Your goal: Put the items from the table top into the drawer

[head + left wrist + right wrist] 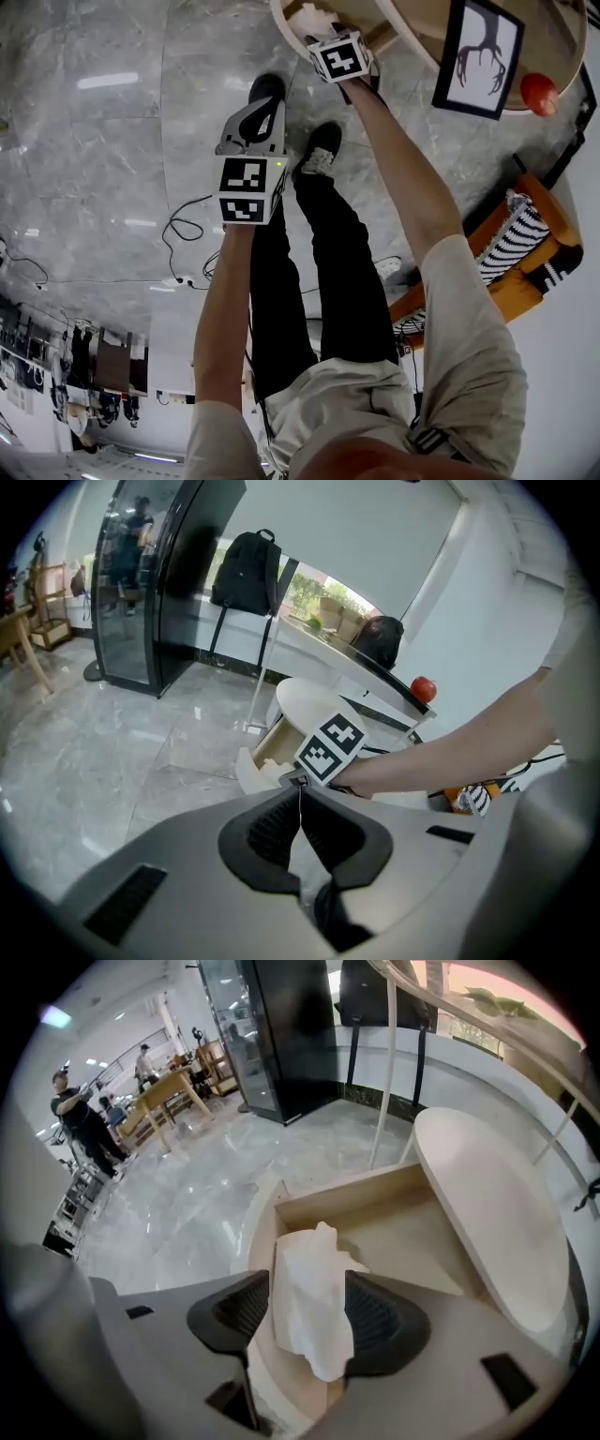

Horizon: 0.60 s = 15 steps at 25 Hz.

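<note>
Right claw (307,1279) over open drawer (422,1232), clamped on white tissue (309,1321).
Left claw (300,803) hung closed and empty, off the desk (497,1213) edge, over the floor (112,169).

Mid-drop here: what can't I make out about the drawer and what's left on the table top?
Head view: the marker cube hides the jaws of the right gripper and the white tissue; the top edge cuts off the drawer.
Head view: the top edge cuts off the table top; only a framed picture and a red round thing show.
Right gripper view: tissue and jaws cover the drawer's near floor.
</note>
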Available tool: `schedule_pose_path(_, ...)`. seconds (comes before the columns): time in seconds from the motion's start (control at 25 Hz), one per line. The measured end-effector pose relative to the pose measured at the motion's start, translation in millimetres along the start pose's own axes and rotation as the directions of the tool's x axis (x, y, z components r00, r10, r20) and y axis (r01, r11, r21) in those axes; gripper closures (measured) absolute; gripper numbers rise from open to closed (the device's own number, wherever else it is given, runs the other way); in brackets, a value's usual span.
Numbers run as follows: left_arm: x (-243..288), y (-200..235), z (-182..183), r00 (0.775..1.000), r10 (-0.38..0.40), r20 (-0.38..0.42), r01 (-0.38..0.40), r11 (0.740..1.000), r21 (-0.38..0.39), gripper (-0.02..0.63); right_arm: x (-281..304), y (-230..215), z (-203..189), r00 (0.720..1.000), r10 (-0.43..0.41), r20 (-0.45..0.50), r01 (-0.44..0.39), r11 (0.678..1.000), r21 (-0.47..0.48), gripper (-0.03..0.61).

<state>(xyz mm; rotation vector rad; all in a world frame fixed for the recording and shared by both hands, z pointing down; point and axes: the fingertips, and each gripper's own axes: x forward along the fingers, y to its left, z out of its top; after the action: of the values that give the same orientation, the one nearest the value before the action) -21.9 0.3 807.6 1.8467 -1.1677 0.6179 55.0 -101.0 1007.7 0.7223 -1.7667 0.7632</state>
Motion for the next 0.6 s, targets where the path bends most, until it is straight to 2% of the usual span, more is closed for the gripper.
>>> schedule_pose_path(0.12,-6.7,-8.7,17.6,1.000,0.004,0.012,-0.004,1.000,-0.001,0.592,-23.7,9.8,0.9,1.000,0.016,0.020,-0.015,1.000,-0.006,0.330)
schedule_pose_path(0.32,-23.2,-38.0,47.2,0.999,0.000,0.033,-0.001,1.000,0.005,0.592,-91.8,26.4,22.4,0.981,-0.004,0.192,0.011,0.999,-0.035,0.331)
schedule_pose_path(0.6,-65.4,-70.0,69.8,0.999,0.027,0.028,-0.027,1.000,0.003,0.592,-206.7,60.9,4.7,0.956,0.031,0.292,-0.048,0.998,0.052,0.345)
